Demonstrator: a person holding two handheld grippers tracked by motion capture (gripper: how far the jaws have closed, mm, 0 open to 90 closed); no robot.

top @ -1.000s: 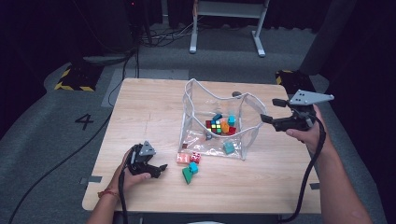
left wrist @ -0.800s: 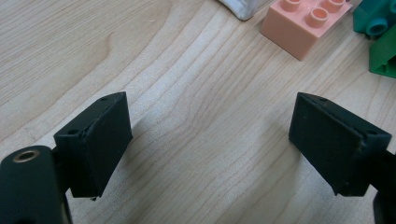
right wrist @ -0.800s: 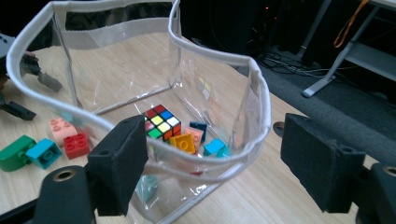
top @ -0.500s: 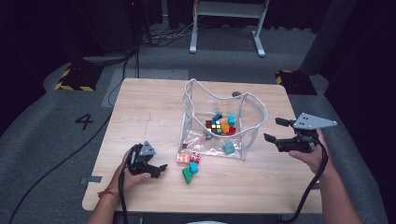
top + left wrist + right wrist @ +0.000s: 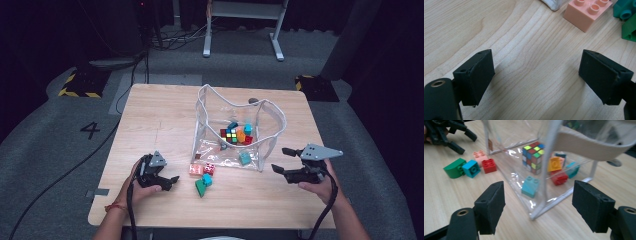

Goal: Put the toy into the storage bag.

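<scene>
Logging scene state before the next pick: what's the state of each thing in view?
left hand-held gripper: open, empty, low over the table.
right hand-held gripper: open, empty, jaws just closing slightly, facing the bag's corner.
clear bag: upright, top open, holding a puzzle cube and bricks.
loose bricks: on the table outside the bag.

Light wooden table (image 5: 150, 120) at frame centre on grey carpet. Clear plastic bag with white trim (image 5: 235, 127) stands open mid-table, holding multicoloured puzzle cube (image 5: 230, 135) and several bricks. Below bag, loose on table: pink brick (image 5: 196, 169), red brick (image 5: 209, 168), blue brick (image 5: 207, 179), green brick (image 5: 201, 188). Left gripper (image 5: 170, 181) lower left on tabletop, jaws apart. Right gripper (image 5: 283, 160) lower right beside bag, jaws just been closing, nothing between them.
</scene>
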